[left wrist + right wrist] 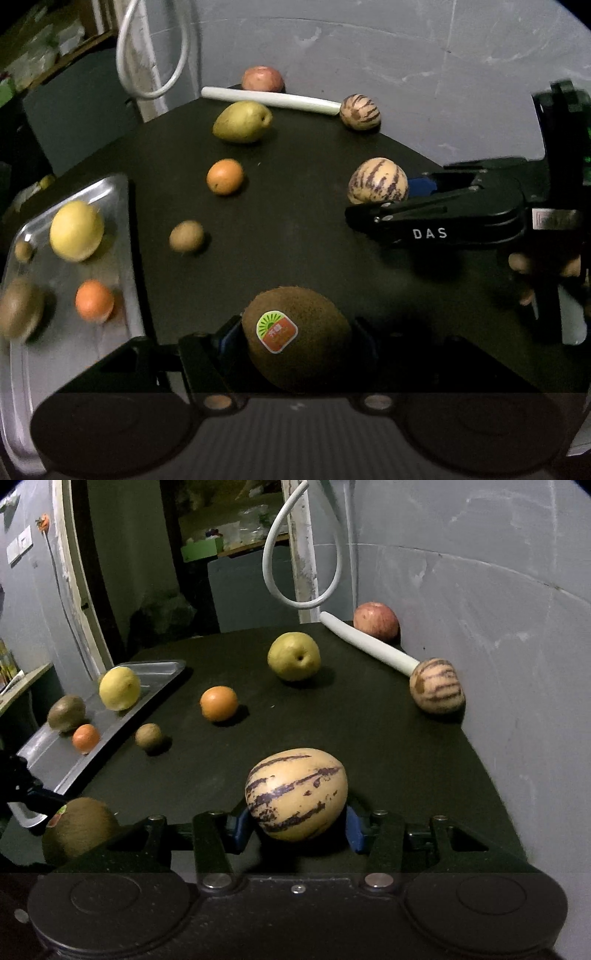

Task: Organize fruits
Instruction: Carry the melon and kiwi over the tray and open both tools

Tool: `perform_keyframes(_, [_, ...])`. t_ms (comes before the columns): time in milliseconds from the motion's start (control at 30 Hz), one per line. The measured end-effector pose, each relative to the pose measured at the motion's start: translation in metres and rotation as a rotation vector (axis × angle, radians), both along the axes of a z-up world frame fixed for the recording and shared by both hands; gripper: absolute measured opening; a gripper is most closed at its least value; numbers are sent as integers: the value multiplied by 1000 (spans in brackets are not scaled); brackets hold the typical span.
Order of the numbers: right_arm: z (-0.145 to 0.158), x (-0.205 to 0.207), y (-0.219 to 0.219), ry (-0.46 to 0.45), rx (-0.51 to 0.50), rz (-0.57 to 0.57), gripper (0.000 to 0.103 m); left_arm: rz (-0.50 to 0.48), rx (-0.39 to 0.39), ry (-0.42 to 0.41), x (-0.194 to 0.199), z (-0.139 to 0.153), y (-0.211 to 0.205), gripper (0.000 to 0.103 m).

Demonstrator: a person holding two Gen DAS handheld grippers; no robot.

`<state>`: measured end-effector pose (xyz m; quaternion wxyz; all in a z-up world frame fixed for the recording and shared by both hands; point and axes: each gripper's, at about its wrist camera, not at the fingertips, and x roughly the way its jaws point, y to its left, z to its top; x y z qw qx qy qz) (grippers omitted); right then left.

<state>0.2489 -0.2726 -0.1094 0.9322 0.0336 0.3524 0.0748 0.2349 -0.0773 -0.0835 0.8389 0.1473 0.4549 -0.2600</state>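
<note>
Tray [122, 206]: metal, at the far left of my table [295, 221], its near end past the table's edge.
On the tray: a yellow lemon [77, 230], a small orange [94, 300], a blurred kiwi [20, 308] at the outer side, and a tiny brown fruit [23, 251] near the rim.
Loose on the table, left part: a small brown kiwi [186, 236] just right of the tray, a second orange [225, 176] beyond it, and a green pear [242, 122] farther back.
Back edge: a red apple [263, 78] in the corner by the wall, a white tube [271, 99] lying in front of it, and a striped melon [359, 112] at the tube's right end.
My left gripper [295, 347]: clamped on a big kiwi with a sticker [297, 338], the fruit squeezed between both pads and carried just right of the tray.
My right gripper [297, 821]: gripping a cream melon with purple stripes [296, 794], blue pads pressed on both its sides, held above the table.
Right gripper seen from the left camera: it reaches in from the right edge with that striped fruit at its tip, well apart from the tray.
My hand [524, 269]: fingers show under the right gripper's body.
</note>
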Motion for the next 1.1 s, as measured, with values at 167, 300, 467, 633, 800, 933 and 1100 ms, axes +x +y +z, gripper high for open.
perform_keyframes(167, [5, -17, 16, -1, 28, -3, 51, 50, -52, 18, -14, 7, 25, 67])
perform_keyframes(300, [11, -26, 31, -6, 41, 6, 51, 95, -85, 18, -19, 15, 46, 67])
perform_keyframes(467, [22, -31, 60, -15, 35, 61, 51, 189, -130, 4, -21, 26, 82, 67])
perform_keyframes(633, [30, -29, 92, -17, 27, 132, 51, 293, -144, -13, -18, 33, 123, 67])
perform_keyframes(800, [36, -18, 129, -8, 17, 203, 51, 403, -133, -26, -7, 32, 161, 67])
perform_keyframes(933, [37, -8, 157, -1, 15, 247, 51, 477, -143, -31, 5, 30, 190, 67])
perform_keyframes(1100, [37, 4, 189, 4, 6, 289, 51, 503, -141, -46, 22, 27, 214, 67])
